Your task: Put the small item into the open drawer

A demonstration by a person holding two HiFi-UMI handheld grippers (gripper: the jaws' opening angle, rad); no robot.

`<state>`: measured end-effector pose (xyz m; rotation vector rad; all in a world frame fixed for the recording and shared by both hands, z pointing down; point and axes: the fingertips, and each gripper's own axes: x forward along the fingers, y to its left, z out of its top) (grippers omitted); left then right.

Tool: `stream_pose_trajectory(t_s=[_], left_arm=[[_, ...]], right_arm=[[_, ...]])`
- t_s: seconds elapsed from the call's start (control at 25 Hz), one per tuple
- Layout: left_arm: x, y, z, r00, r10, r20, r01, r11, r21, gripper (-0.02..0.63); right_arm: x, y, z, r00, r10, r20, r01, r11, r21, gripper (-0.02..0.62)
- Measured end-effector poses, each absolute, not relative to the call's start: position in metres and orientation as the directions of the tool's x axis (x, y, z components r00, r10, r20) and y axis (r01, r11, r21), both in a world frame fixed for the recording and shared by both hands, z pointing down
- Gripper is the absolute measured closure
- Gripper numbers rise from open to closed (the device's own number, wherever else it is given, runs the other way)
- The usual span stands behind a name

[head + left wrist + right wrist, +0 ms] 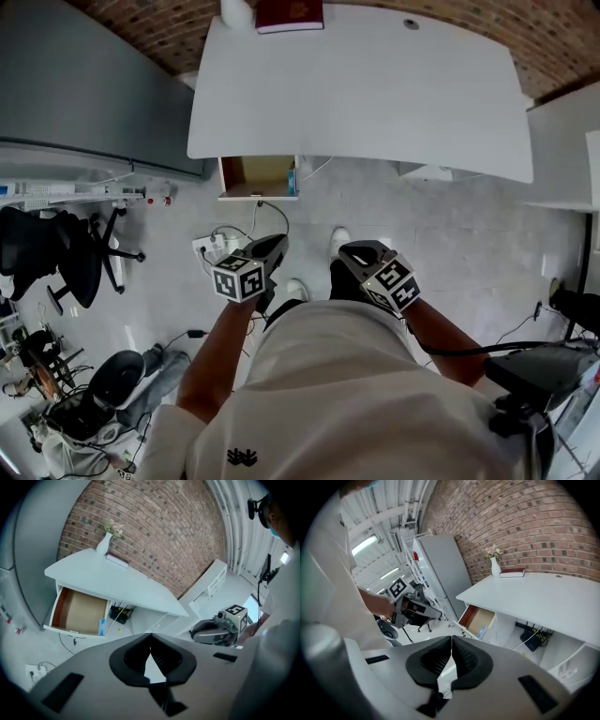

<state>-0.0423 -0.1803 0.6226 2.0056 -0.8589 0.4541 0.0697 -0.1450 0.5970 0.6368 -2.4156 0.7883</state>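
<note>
A white desk (375, 84) stands ahead, with an open wooden drawer (255, 176) pulled out below its left end. A small blue item (292, 180) stands at the drawer's right end; it also shows in the left gripper view (101, 626) and the right gripper view (482, 631). My left gripper (278, 241) and right gripper (345, 251) hover at waist height over the floor, well short of the drawer. Both are shut with nothing between the jaws: left tips (150, 634) meet, and right tips (451, 638) meet.
A vase (104, 543) and a dark red book (289, 14) sit at the desk's far left corner. A grey cabinet (75, 94) stands left of the desk, with an office chair (66, 253) nearby. A power strip (214, 246) and cables lie on the floor. White shelving (562, 150) stands right.
</note>
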Motion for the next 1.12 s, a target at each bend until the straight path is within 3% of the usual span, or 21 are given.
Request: stream_pose_trajectory(t_s=[0.32, 0.6, 1.12], left_arm=[[-0.081, -0.116, 0.521, 0.791, -0.446, 0.42, -0.612, -0.549, 0.57, 0.583], [-0.142, -0.043, 0.489, 0.776, -0.473, 0.417, -0.63, -0.584, 0.511, 0.583], [-0.179, 0.031, 0.458, 0.788, -0.476, 0.391, -0.613, -0.672, 0.416, 0.583]], right_arm=[[0.016, -0.1, 0.557, -0.736, -0.329, 0.591, -0.587, 0.745, -0.317, 0.565], [-0.047, -0.032, 0.527, -0.738, -0.352, 0.575, -0.593, 0.745, -0.305, 0.565], [-0.087, 0.041, 0.496, -0.718, -0.393, 0.574, -0.595, 0.775, -0.213, 0.566]])
